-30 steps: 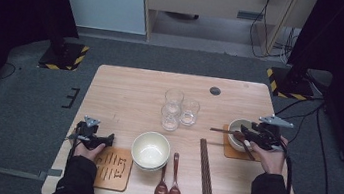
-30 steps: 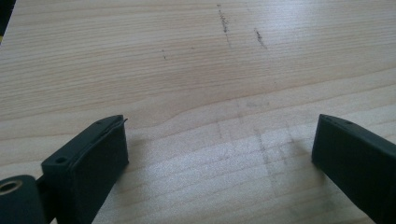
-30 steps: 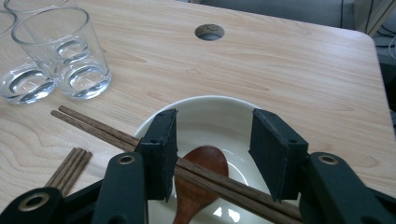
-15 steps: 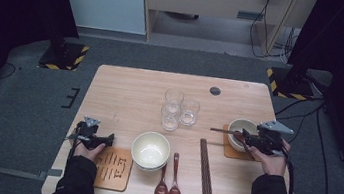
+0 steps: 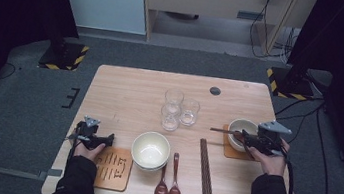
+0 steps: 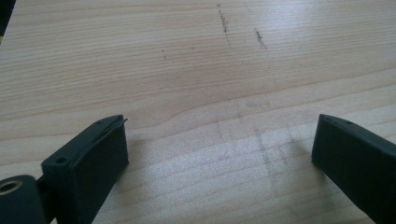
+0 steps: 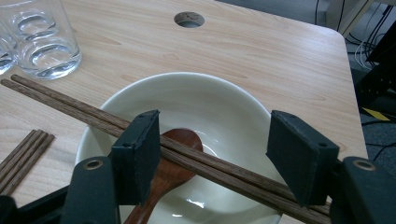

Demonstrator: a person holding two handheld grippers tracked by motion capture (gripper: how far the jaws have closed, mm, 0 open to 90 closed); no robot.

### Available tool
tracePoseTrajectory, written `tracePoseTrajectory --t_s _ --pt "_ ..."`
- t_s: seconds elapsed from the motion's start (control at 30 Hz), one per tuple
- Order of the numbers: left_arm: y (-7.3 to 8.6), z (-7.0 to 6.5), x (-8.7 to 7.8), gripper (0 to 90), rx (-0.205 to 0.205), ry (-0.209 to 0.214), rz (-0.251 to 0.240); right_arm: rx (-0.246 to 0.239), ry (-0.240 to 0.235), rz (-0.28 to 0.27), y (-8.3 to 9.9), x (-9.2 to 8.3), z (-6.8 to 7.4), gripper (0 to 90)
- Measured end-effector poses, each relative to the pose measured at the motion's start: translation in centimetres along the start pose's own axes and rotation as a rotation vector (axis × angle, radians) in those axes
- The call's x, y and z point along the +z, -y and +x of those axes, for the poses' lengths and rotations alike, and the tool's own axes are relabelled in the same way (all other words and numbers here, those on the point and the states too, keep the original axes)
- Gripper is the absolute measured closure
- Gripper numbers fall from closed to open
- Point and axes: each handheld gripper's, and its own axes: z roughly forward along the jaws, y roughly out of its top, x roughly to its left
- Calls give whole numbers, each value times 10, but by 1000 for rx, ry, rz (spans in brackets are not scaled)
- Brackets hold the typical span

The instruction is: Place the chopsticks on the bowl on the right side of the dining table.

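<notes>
The step in hand looked like the letting-go of a pair of dark wooden chopsticks [image 7: 154, 142] just laid across the rim of the cream ceramic bowl [image 7: 224, 100], which sat on a brown square mat at the right edge of the pale wooden surface [image 5: 129, 96]. The right claw [image 7: 212, 156] had just been opening; its jaws stood spread, the chopsticks running between them with the right pad clear, though the left pad's contact was hard to judge. The next move probably called for backing that claw straight off the bowl without nudging the sticks. The right gripper view showed a brown wooden spoon [image 7: 173, 163] lying inside the bowl beneath the chopsticks; the high view showed the left claw [image 5: 106, 140], far to the left of the bowl, which in its own view was spread over bare wood, holding nothing
</notes>
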Motion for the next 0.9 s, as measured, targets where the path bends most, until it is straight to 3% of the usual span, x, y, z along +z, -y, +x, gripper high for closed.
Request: tracePoseTrajectory --t_s 0.9 --pt "0 0 0 26 0 0 0 23 -6 8 1 -1 -5 348"
